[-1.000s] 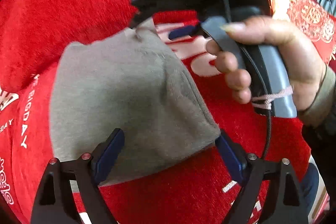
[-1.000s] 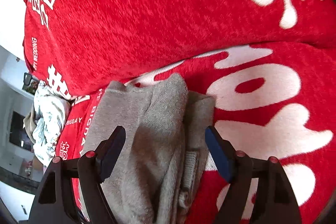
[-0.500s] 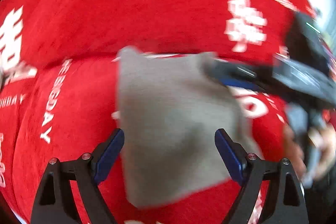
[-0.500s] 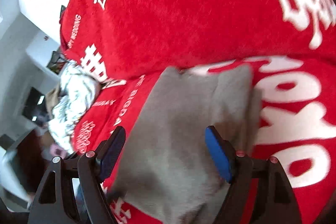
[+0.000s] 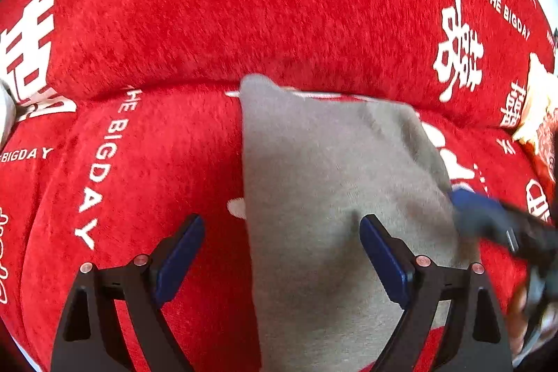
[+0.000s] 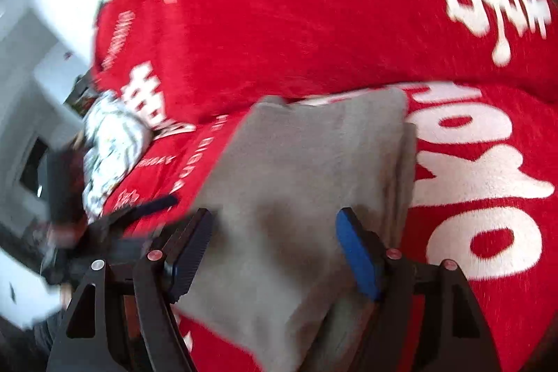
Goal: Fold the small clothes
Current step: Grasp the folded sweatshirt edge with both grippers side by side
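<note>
A grey knit garment (image 5: 334, 204) is laid flat on the red printed sofa cover (image 5: 244, 16), folded into a compact rectangle, its layered edge seen in the right wrist view. The left gripper (image 5: 280, 253) is held spread above the garment's left edge, nothing pinched. The right gripper (image 6: 273, 250) is likewise held spread over the cloth, nothing gripped, probably so the fold stays undisturbed.

Both wrist cameras are looking steeply down and forward along their own fingers, close above the folded grey garment (image 5: 334, 197) lying on the red cover (image 5: 244, 16). The views are sharing that garment; each is also catching the opposite gripper at its edge.
</note>
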